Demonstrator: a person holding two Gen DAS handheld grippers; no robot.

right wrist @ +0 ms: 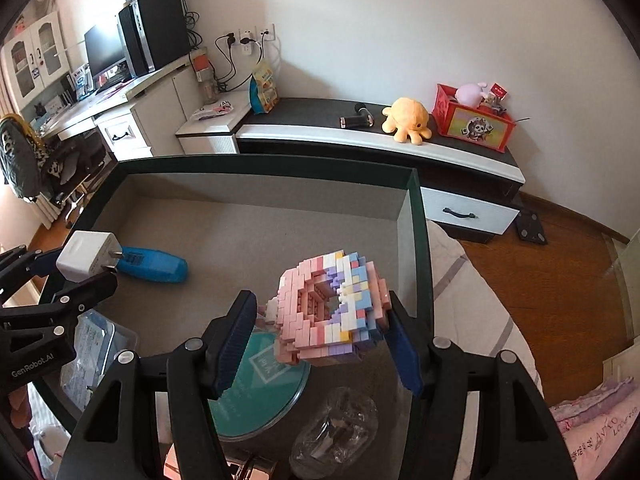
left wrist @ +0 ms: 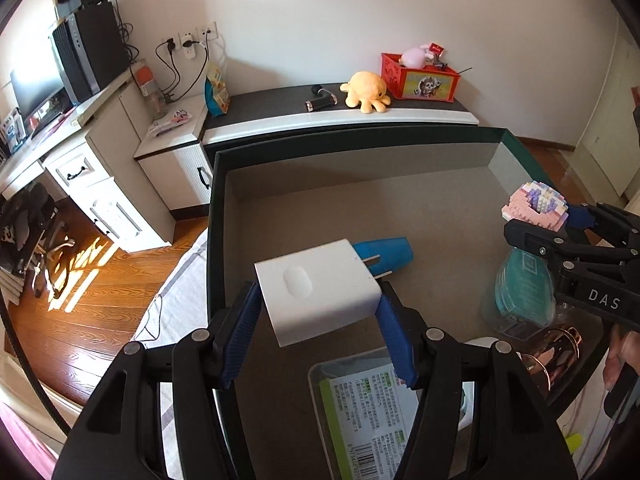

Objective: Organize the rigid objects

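My left gripper is shut on a white plug charger, its blue pads pressing both sides and the metal prongs pointing away. It hangs over a wide box with a dark green rim and a grey floor. On that floor, just past the charger, lies a blue plastic piece. My right gripper is shut on a pastel brick-built doughnut above the box's right part. In the right wrist view the left gripper with the charger is at the left, near the blue piece.
In the near part of the box sit a teal-lidded jar, a clear bottle, a clear case with a green label and a copper-coloured cup. Behind the box is a low cabinet with a yellow plush octopus and a red basket.
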